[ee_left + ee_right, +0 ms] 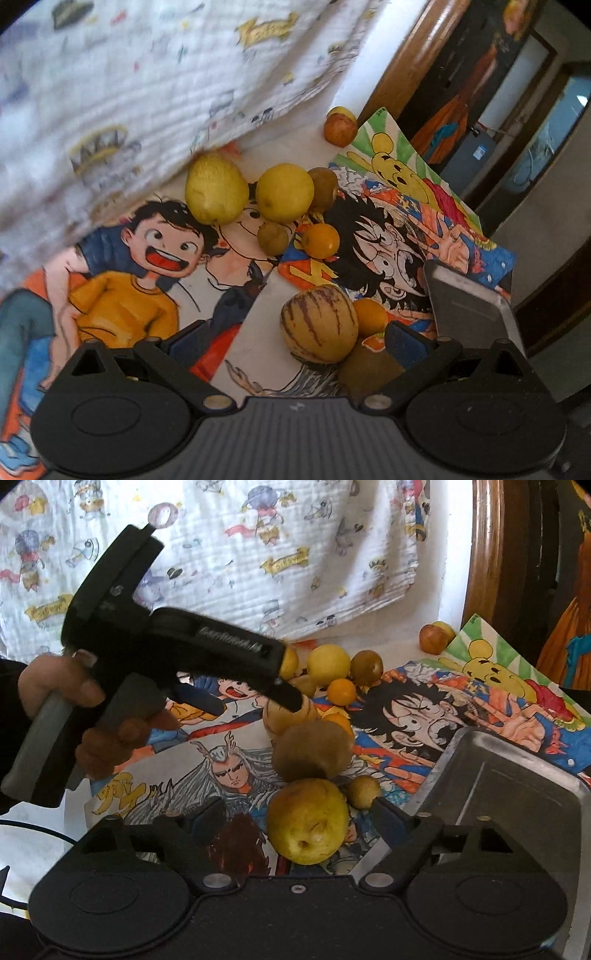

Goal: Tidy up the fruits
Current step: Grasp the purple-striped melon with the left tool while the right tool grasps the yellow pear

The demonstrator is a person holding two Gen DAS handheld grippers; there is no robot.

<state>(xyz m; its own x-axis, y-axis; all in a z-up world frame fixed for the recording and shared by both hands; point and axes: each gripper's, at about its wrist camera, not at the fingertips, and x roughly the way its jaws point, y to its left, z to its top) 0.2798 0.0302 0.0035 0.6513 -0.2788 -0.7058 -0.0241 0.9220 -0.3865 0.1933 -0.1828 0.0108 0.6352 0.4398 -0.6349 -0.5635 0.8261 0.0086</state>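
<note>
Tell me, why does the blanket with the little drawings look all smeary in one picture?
In the left wrist view the printed cloth is smeared, most likely by motion blur, while the striped melon stays fairly sharp; in the right wrist view the same cloth is crisper, though the door frame bows from the fisheye lens.

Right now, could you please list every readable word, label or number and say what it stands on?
None can be read for certain.
White lettering on the left gripper: blurred.
Yellow banners on the cloth: blurred.
Green writing at the bear drawing's corner: too small.
Blue label on the cabinet: too small.
</note>
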